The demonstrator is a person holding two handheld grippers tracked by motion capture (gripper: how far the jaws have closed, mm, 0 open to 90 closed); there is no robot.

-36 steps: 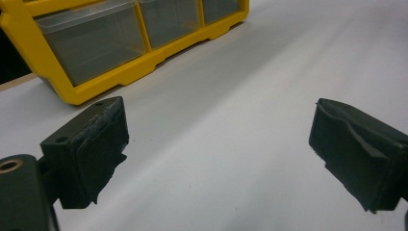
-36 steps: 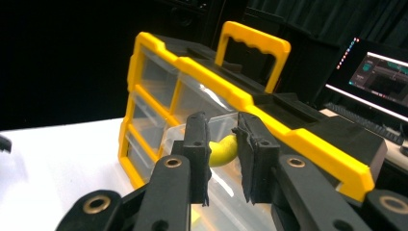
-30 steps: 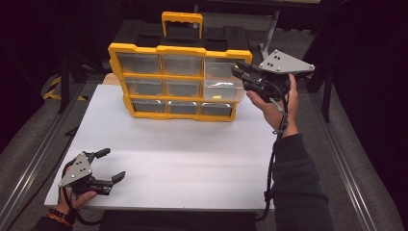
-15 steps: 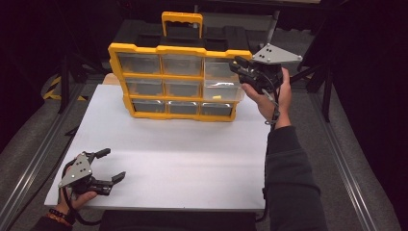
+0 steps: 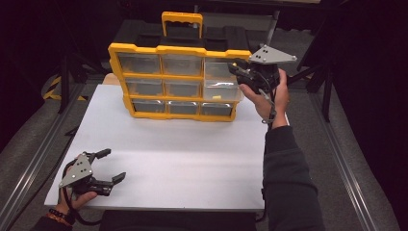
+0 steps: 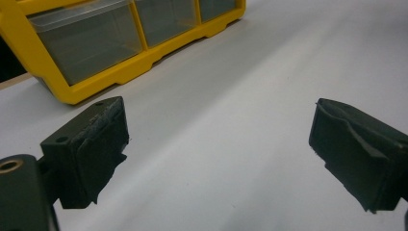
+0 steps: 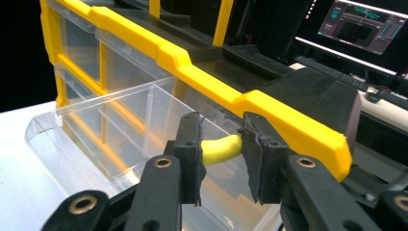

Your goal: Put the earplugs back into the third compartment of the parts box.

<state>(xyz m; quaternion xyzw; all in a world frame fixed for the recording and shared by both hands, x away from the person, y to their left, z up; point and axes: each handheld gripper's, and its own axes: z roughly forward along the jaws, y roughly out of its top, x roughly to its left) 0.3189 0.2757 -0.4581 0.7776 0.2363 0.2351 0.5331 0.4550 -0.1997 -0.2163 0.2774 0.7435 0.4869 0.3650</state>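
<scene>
Position of the small curved yellow piece (image 7: 221, 148): it is lying crosswise between the right gripper's (image 7: 222, 156) jaws, which have just been opening around it, directly above the pulled-out clear plastic drawer (image 7: 110, 139) of the yellow organiser (image 5: 144, 49). The left gripper (image 5: 107, 167) is resting open, well apart.

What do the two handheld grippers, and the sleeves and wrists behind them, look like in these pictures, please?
Both grippers are black, each topped by a grey three-cornered plate. The left gripper has blocky black pads; the right gripper shows brass-coloured rivets on its arms. A black cable trails from each. The right arm wears a dark long sleeve; the left wrist has an orange-and-dark band.
</scene>
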